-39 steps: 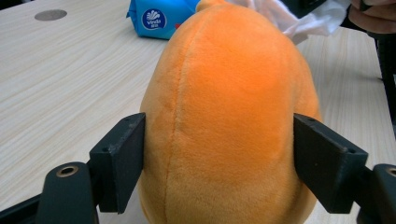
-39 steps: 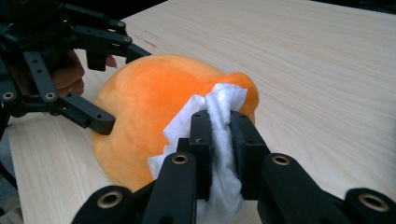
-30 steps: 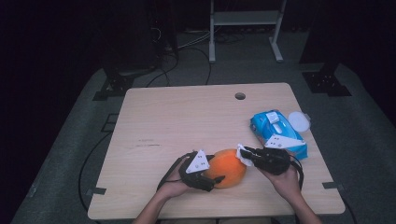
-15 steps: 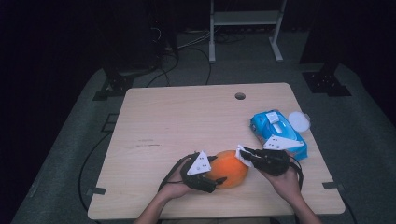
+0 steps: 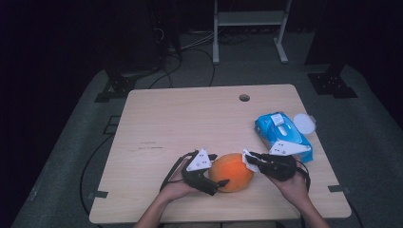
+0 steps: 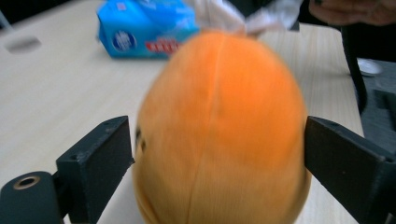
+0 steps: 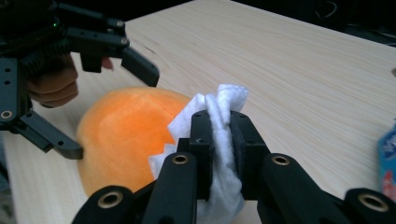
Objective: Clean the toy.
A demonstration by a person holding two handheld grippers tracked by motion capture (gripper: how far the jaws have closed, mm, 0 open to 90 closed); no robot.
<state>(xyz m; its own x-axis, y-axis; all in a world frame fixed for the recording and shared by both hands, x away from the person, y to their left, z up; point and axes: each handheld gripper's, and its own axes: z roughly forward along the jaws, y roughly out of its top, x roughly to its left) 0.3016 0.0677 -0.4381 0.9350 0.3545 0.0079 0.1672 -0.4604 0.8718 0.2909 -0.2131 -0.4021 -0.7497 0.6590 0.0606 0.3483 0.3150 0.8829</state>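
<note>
An orange plush fruit (image 5: 231,172) lies near the table's front edge. My left gripper (image 5: 219,169) holds it from the left, one jaw against each side; in the left gripper view the orange fruit (image 6: 219,130) sits blurred between the black jaws. My right gripper (image 5: 249,159) is shut on a folded white wipe (image 7: 219,135). It presses the wipe (image 5: 250,160) against the fruit's upper right side. In the right gripper view the fruit (image 7: 126,130) lies just behind the wipe, with the left gripper (image 7: 112,109) straddling it.
A blue pack of wipes (image 5: 283,135) lies at the right of the wooden table (image 5: 190,123), just behind my right hand. A round white lid (image 5: 304,123) sits beside it. A cable hole (image 5: 244,98) is near the far edge.
Both grippers and the fruit stay almost in place. The left gripper shifts only slightly, and the wipe stays against the fruit.
</note>
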